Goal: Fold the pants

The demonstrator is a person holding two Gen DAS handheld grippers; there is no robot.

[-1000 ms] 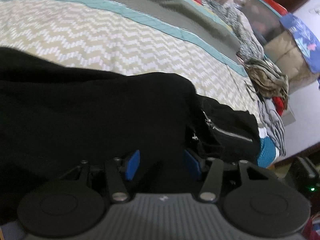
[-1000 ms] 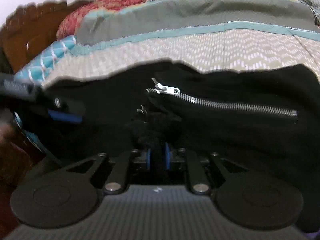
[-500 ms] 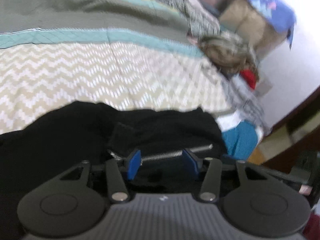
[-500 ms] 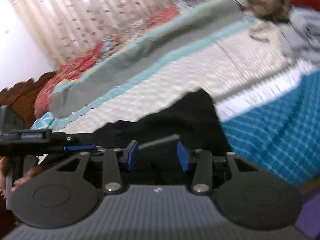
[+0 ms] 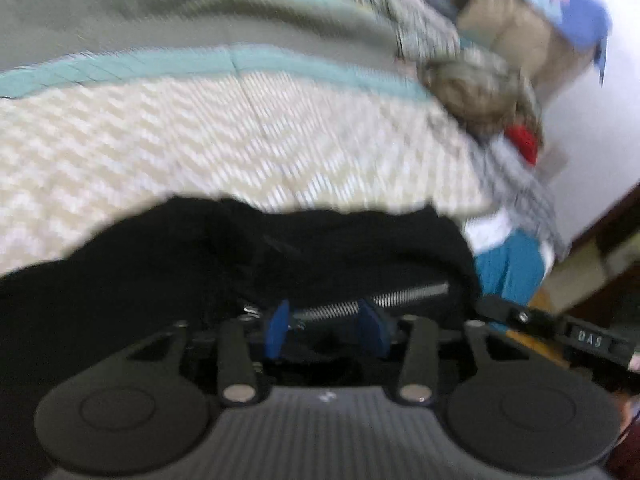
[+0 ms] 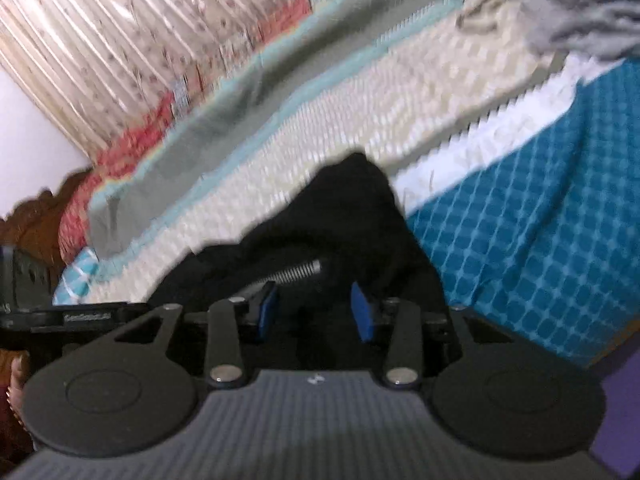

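Black pants (image 5: 160, 264) lie bunched on the zigzag bedspread (image 5: 200, 140) near the bed's edge, with a silver zipper (image 5: 400, 296) showing. My left gripper (image 5: 325, 330) hovers just over the zipper, its blue pads apart with nothing pressed between them. In the right wrist view the pants (image 6: 352, 200) rise as a dark hump, and the zipper (image 6: 298, 270) lies just beyond my right gripper (image 6: 316, 312), which is open and holds nothing. Both views are blurred. Each gripper's black body shows at the edge of the other's view.
A heap of clothes (image 5: 480, 92) with something red sits at the bed's far corner, and a grey garment (image 6: 592, 12) lies beside it. A blue checked sheet (image 6: 540, 220) hangs over the bed's side. Curtains (image 6: 120, 40) and a wooden headboard (image 6: 36, 216) stand behind.
My right gripper opened and let go of the black fabric, then rolled and swung toward the bed's edge. The left gripper drew back along the pants to the zipper, its pads still apart.
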